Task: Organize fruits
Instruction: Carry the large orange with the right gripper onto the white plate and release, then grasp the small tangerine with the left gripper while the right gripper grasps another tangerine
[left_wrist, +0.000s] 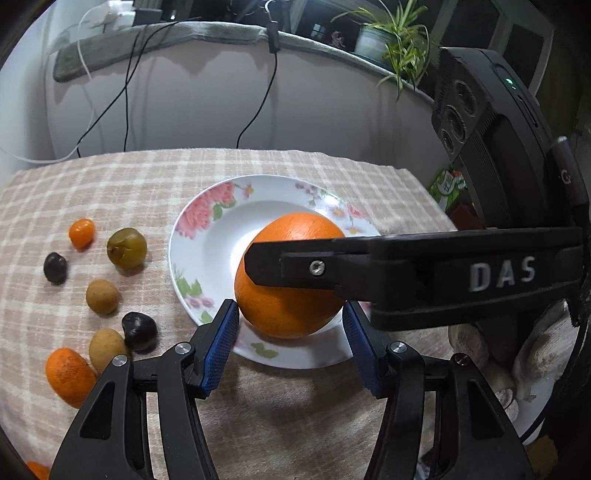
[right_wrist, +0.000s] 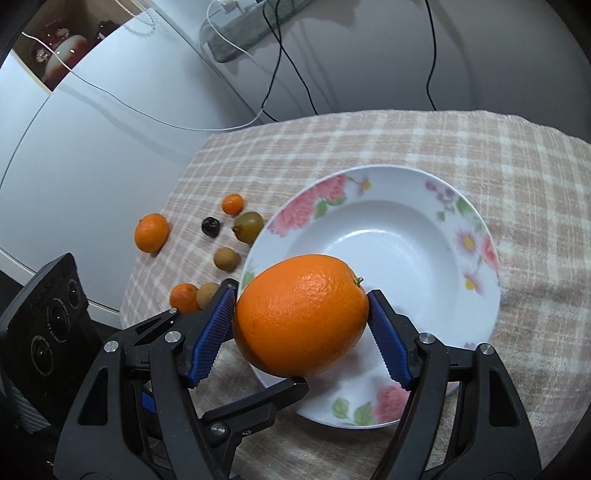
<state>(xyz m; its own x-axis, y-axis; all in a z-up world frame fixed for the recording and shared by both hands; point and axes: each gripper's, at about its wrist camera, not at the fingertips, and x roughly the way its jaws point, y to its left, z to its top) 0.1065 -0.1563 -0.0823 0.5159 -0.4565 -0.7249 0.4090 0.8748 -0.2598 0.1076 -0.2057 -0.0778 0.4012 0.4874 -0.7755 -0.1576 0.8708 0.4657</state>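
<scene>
A large orange (right_wrist: 301, 317) hangs over the near rim of a white flowered plate (right_wrist: 461, 206), and my right gripper (right_wrist: 301, 295) is shut on it, a blue pad on either side. In the left wrist view the same orange (left_wrist: 291, 306) sits just past the tips of my left gripper (left_wrist: 290, 308), which is open; whether its pads touch the fruit I cannot tell. The right gripper's near finger (left_wrist: 369, 273) crosses in front of the orange. A left finger (right_wrist: 258, 402) reaches under the orange in the right wrist view.
Left of the plate (left_wrist: 207, 229), several small fruits lie on the checked cloth (left_wrist: 147, 177): a green plum (left_wrist: 126, 248), a kumquat (left_wrist: 81, 232), two dark cherries, two longans, a mandarin (left_wrist: 70, 376). Cables hang down the wall behind. A gloved hand (left_wrist: 535, 350) is at the right.
</scene>
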